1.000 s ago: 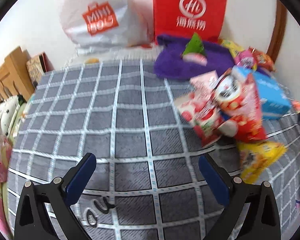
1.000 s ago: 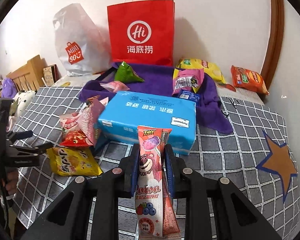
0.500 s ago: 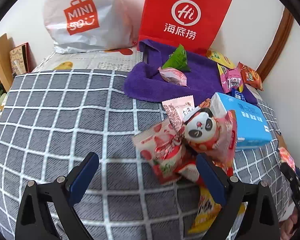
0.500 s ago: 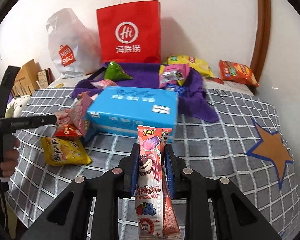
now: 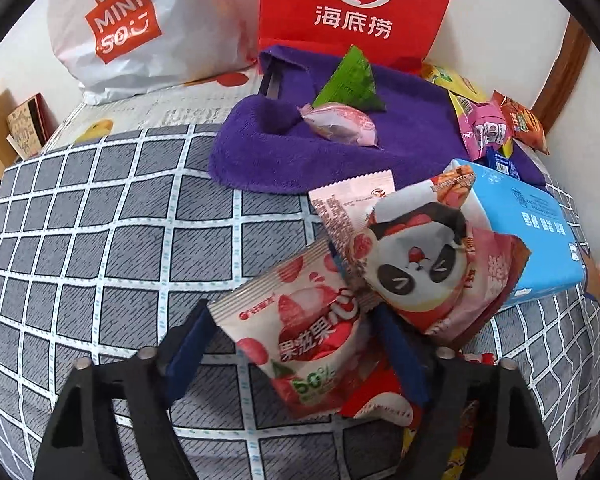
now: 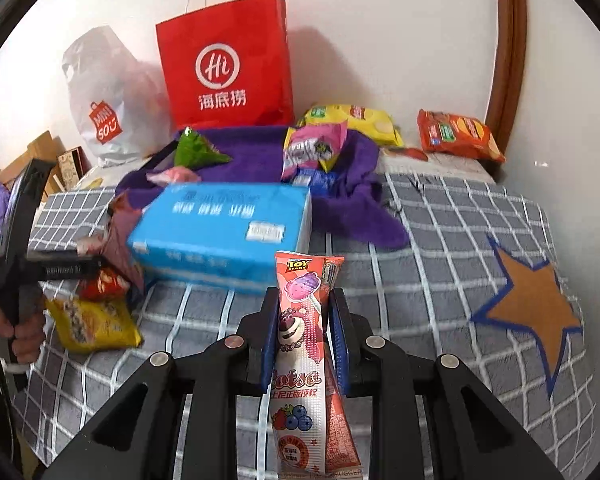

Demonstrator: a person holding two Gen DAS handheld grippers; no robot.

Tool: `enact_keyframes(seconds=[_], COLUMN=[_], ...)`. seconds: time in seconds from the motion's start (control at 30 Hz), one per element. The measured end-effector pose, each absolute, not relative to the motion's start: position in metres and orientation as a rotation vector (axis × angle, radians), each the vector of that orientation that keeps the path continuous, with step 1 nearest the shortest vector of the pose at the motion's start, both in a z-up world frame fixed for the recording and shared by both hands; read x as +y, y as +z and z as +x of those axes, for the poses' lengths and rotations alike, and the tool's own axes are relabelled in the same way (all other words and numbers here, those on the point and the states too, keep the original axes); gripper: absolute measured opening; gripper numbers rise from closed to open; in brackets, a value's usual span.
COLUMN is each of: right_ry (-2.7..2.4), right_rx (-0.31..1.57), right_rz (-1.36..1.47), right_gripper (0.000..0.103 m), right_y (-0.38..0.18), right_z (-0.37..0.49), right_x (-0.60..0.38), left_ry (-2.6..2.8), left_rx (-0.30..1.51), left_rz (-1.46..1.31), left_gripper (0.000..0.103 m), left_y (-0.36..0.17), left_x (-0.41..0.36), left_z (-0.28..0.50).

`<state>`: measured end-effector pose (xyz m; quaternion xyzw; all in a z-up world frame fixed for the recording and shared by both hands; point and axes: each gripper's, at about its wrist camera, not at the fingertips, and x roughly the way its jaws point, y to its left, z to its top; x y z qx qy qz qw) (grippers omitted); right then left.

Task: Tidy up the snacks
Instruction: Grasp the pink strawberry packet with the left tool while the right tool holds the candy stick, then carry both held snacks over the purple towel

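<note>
Grey checked bedspread [image 5: 99,248] fills both wrist views, with a white wall behind. Your left gripper [image 5: 295,346] stands wide, fingers either side of a strawberry snack packet [image 5: 300,336] that lies between them; contact with the pads cannot be judged. Just ahead and to its right: a panda-print packet [image 5: 416,260] leaning on a blue tissue pack [image 5: 536,224]. Farther ahead, a purple towel [image 5: 283,160] carries a green triangular packet [image 5: 352,80]; a red paper bag [image 5: 356,4] stands behind it. Your right gripper [image 6: 304,344] is clamped narrow on a Lotso snack stick [image 6: 304,360], held upright along the fingers. Ahead of it, the tissue pack [image 6: 223,232]; ahead-left, a yellow snack bag [image 6: 95,324] beside your left hand [image 6: 23,332].
</note>
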<state>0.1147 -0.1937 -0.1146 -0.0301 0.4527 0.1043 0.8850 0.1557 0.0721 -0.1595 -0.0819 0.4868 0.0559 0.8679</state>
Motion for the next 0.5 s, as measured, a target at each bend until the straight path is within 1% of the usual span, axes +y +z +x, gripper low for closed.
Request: enact_keyframes(seconds=[0.07, 0.2, 0.3, 0.5], right_ry=[0.214, 0.213, 0.22, 0.235], right_rx=[0.929, 0.916, 0.914, 0.924], right_rz=[-0.07, -0.08, -0.087, -0.073], right_gripper=[0.024, 0.024, 0.024, 0.024], right_y=[-0.11, -0.103, -0.1, -0.098], right_z=[0.126, 0.147, 0.159, 0.179], right_x=[-0.19, -0.181, -0.173, -0.164], left_ry=[0.092, 0.033, 0.017, 0.035], left_rx=[1.009, 1.019, 1.028, 1.0], left_rz=[-0.162, -0.215, -0.245, -0.254], left_gripper=[0.054, 0.045, 0.041, 0.04], left_y=[-0.157, -0.155, -0.15, -0.131], left_x=[0.07, 0.077, 0.085, 0.102], left_z=[0.154, 0.15, 0.144, 0.137])
